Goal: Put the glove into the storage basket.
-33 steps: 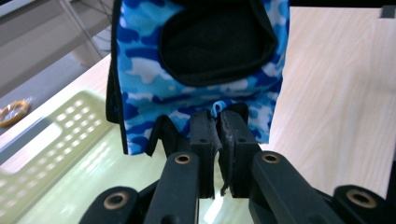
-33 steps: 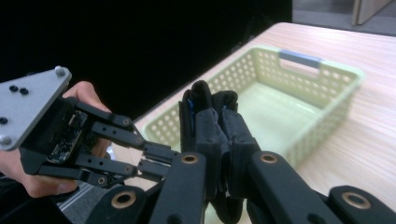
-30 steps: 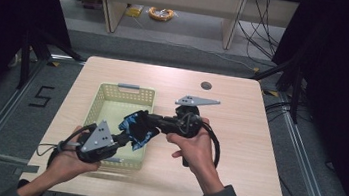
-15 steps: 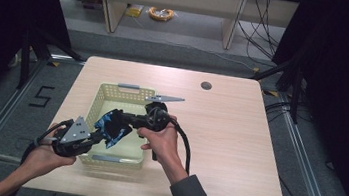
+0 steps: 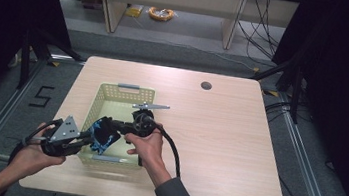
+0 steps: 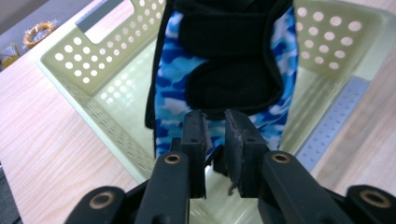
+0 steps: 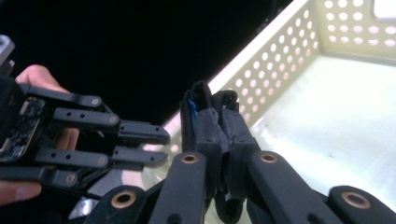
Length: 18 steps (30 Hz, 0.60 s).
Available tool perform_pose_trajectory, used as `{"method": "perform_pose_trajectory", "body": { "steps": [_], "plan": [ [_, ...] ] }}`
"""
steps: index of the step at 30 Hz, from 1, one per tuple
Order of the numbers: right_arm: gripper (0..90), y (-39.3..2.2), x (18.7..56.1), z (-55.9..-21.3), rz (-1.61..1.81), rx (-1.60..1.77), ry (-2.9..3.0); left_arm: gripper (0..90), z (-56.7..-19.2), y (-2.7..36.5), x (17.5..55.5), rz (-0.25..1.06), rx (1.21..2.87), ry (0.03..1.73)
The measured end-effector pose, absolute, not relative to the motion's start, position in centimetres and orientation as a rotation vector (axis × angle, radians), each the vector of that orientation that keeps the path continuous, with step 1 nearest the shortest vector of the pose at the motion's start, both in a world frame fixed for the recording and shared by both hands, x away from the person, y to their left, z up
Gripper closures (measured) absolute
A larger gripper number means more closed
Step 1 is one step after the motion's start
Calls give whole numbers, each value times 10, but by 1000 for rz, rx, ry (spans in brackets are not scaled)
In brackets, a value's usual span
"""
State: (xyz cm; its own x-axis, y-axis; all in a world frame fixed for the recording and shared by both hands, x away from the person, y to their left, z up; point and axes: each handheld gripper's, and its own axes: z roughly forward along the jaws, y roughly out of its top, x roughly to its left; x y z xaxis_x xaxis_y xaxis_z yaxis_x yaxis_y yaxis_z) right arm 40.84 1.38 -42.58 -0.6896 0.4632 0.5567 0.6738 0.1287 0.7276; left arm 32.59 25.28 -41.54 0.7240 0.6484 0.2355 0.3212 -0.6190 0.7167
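The right hand-held gripper (image 5: pixel 117 125) is clenched on the top edge of a blue camouflage pouch (image 5: pixel 102 137) with black trim; in the right gripper view its jaws pinch the dark fabric (image 7: pixel 203 112) tightly between them. The pouch hangs from this grip over the near left corner of a pale yellow perforated basket (image 5: pixel 128 92), its lower part just above the basket's floor. The left hand-held gripper (image 5: pixel 87 140) sits just beside the pouch at the basket's near left rim; its jaws have just been opening, and in the left gripper view a narrow gap stands between the pads (image 6: pixel 194 133), with the pouch's lower edge right in front of them and no fabric pressed. The basket rests on a light wooden desk (image 5: pixel 228 135), toward its left half.
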Motion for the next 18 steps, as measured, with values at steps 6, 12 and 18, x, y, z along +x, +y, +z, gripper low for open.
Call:
{"method": "perform_pose_trajectory", "body": {
  "steps": [6,12,18],
  "plan": [
    [869,21,404,-432,-1585,-1148,-2203,649,-406,255,318,630,2211,735],
    [868,17,398,-443,-1550,-1178,-2267,575,-412,254,314,611,2213,720],
    [861,5,394,-448,-1477,-1214,-2360,558,-417,251,312,599,2194,754]
  ]
}}
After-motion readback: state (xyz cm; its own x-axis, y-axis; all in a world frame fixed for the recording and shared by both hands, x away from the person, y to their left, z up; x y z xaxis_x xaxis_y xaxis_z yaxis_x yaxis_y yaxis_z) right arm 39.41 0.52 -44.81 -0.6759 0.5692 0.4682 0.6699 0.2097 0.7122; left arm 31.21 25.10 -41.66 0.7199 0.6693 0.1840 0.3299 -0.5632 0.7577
